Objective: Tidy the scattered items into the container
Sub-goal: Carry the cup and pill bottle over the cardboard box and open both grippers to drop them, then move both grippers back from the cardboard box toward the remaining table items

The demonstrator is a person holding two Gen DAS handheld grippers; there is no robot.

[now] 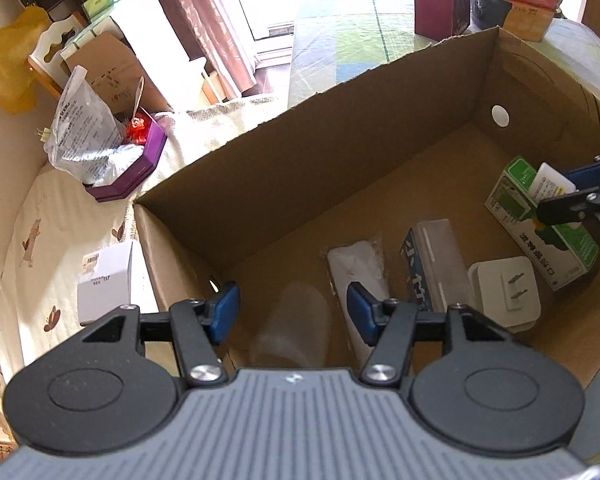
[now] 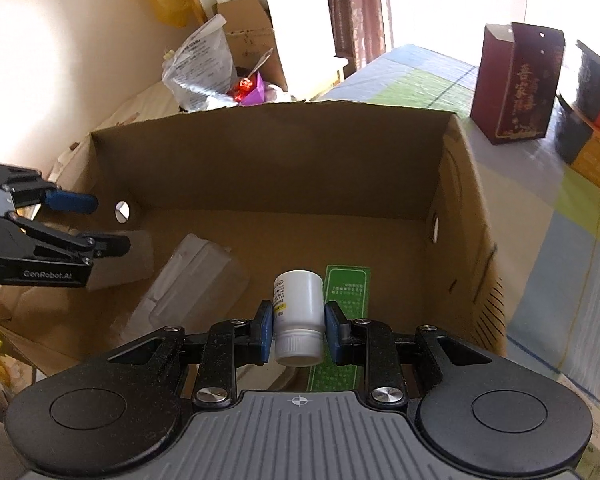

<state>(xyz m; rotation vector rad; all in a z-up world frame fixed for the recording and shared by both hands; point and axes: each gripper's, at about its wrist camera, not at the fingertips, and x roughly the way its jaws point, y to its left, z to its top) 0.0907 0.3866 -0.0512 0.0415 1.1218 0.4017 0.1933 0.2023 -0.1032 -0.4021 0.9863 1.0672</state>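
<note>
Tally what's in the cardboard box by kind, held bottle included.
Cartons: 2, green-white carton, blue-grey carton
White pouch: 1
Plug adapter: 1
White bottle, held by right gripper: 1
Total: 5; one blurred shape uncounted.

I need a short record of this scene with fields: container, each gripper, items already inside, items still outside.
container: open cardboard box, standing on a patterned cloth
left gripper: open, empty, above the box's near end
right gripper: shut on a white bottle, held over the box
inside the box: green carton, white plug adapter, blue and grey box, white packet
outside the box: small white box by its left wall
</note>
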